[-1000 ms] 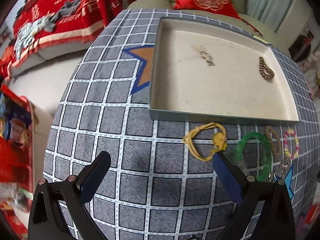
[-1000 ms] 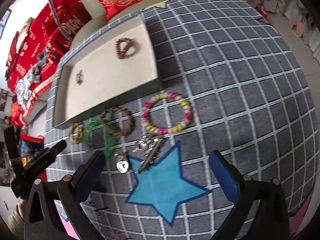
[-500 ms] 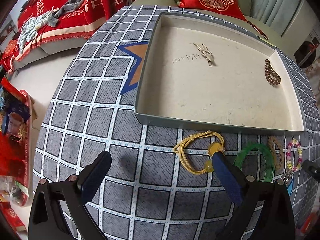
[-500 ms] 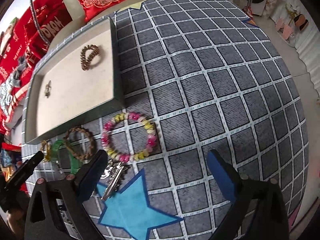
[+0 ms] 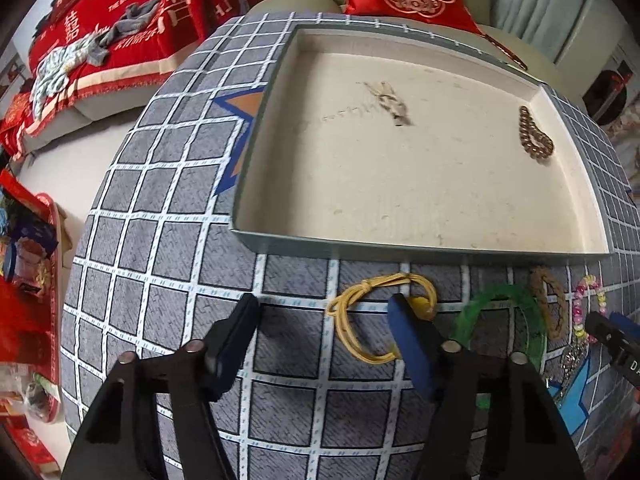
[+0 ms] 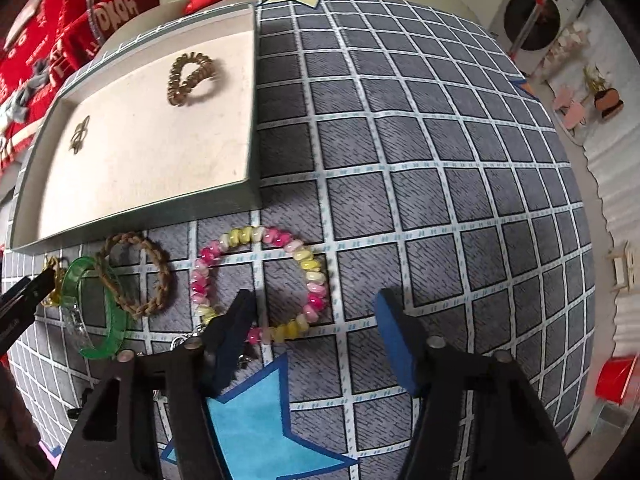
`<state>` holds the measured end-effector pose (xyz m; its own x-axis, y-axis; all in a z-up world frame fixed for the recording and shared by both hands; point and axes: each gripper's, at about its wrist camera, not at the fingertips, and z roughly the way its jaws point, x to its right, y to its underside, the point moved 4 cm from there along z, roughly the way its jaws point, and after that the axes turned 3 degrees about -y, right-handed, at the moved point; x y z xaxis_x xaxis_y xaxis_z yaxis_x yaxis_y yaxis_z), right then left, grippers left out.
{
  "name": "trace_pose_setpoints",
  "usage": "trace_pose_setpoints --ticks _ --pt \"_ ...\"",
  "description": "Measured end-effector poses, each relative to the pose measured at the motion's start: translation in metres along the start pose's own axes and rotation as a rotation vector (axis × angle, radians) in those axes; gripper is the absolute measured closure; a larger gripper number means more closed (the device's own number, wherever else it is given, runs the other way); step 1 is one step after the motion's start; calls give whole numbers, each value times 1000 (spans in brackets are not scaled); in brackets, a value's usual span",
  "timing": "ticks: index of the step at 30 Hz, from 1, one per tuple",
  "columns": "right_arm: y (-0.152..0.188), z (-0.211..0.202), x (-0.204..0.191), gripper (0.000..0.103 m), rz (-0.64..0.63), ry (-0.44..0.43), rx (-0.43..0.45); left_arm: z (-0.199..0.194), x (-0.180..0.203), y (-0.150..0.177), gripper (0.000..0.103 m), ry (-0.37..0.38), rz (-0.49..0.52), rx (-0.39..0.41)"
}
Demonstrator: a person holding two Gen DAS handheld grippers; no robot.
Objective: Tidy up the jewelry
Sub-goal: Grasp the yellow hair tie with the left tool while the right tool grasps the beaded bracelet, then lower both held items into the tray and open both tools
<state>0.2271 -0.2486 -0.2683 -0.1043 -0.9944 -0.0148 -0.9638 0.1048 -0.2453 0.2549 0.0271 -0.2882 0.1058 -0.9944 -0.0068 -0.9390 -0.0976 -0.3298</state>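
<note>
From the left wrist view, the left gripper hangs over the grid-patterned cloth with its jaws closing around one side of the yellow cord bracelet. The cord lies between the fingers but the pads do not yet press it. The bracelet rests just in front of the tray, a thin doubled loop with a knot and a yellow bead beside the right finger. This looks like the pick-up step; next the jaws likely need to pinch the cord before lifting it over the tray's near wall. Inside the tray lie a small metal clip and a brown coil band.

From the right wrist view, the right gripper is closing over the pink and yellow bead bracelet, whose lower right arc sits between the still-parted fingers, ungripped. Beside it lie a braided brown bracelet and a green bangle, all outside the tray.
</note>
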Motion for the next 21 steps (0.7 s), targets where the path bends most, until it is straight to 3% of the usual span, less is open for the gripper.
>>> trace_pose_setpoints --ticks 3,4,5,7,21 --pt "1 -4 -7 66 -8 -4 2 -3 10 -1 52 21 45 14" --pt "1 -4 -12 75 -7 -5 1 -4 15 -1 72 30 66 18" --pt "1 -5 -13 83 -7 -8 0 -5 18 -1 85 36 82 17" --pt "-2 -5 -21 92 -5 -8 1 -5 20 -1 85 59 85 14" --pt "11 -54 -7 93 64 -135 67 -47 2 0 85 176 65 61"
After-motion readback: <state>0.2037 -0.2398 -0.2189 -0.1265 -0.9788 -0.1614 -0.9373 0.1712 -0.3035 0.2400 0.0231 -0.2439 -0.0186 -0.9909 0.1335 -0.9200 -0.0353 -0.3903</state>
